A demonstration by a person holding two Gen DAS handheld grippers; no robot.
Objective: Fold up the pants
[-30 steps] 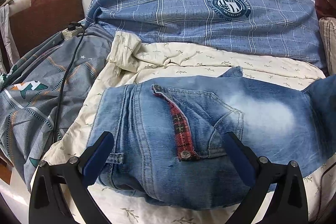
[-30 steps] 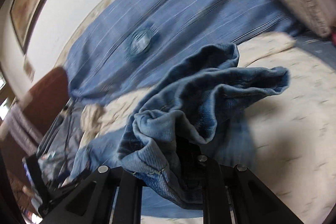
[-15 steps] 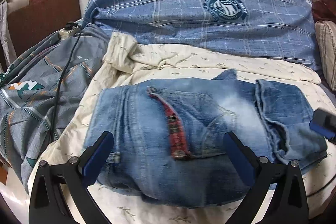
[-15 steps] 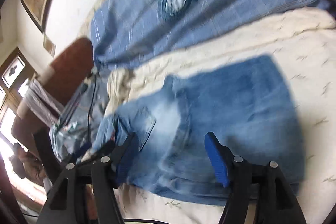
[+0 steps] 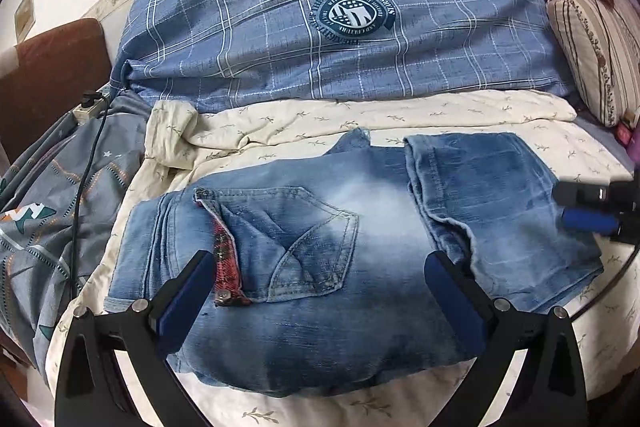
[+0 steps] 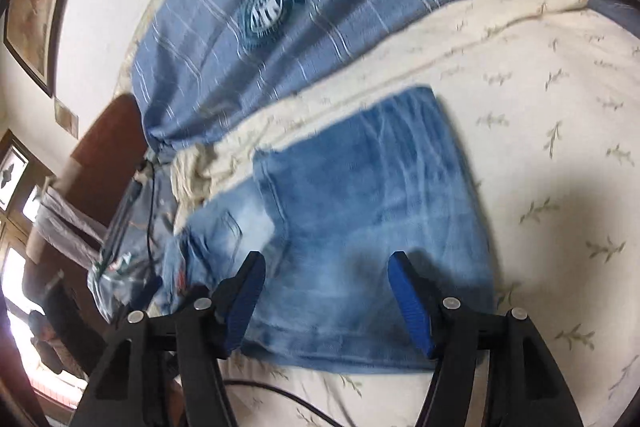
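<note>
Now the jeans [image 5: 320, 267] lie folded on the cream sheet [image 5: 480, 119], in the middle of the left view, with the leg end laid over them at the right. Both tongs stand apart and hold nothing: the left gripper [image 5: 316, 295] above the pocket side, the right gripper [image 6: 326, 303] above the folded leg part. A blue checked pillow [image 5: 340, 27] fills the top of the frame.

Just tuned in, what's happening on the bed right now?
A person with two handheld grippers is folding jeans on the cream bedsheet. The leg end lies folded over the seat part. Both the left gripper and the right gripper hover open above the denim, holding nothing. A further fold looks likely next.
</note>
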